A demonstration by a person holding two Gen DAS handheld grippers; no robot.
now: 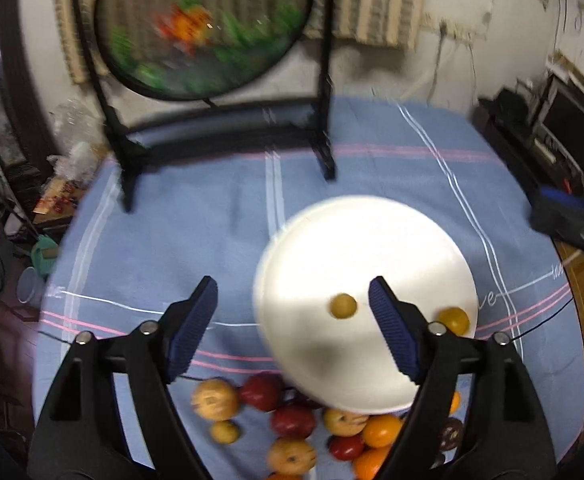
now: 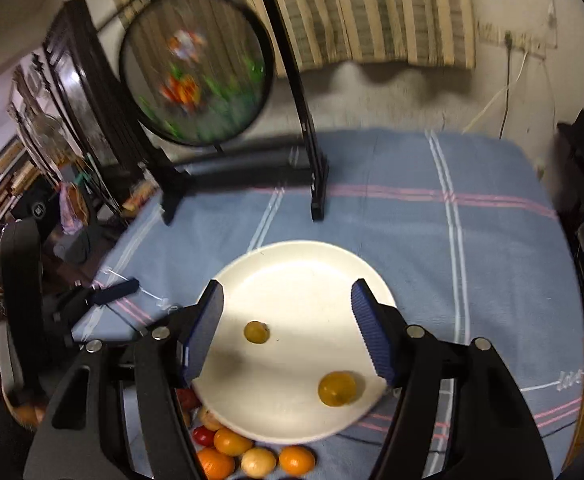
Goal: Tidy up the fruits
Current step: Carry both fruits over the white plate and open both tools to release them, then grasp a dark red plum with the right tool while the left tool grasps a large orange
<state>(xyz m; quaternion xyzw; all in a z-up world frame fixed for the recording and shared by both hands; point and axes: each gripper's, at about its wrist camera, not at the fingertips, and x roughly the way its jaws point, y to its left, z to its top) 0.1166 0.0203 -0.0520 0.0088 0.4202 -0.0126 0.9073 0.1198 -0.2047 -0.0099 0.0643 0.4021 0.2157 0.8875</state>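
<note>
A white plate (image 1: 332,240) lies on the blue cloth and holds two yellow fruits: a small one (image 1: 343,306) and a larger one (image 1: 454,320). In the right wrist view the plate (image 2: 292,272) shows the small fruit (image 2: 256,332) and the larger one (image 2: 337,389). A pile of red, orange and tan fruits (image 1: 292,420) lies in front of the plate, also seen in the right wrist view (image 2: 236,444). My left gripper (image 1: 292,320) is open and empty above the plate's near edge. My right gripper (image 2: 288,320) is open and empty over the plate.
A black stand with a round painted panel (image 1: 200,28) stands at the back of the table (image 1: 372,168). The other gripper (image 2: 112,292) shows at the left. Clutter and furniture surround the table; electronics sit at the right (image 1: 564,132).
</note>
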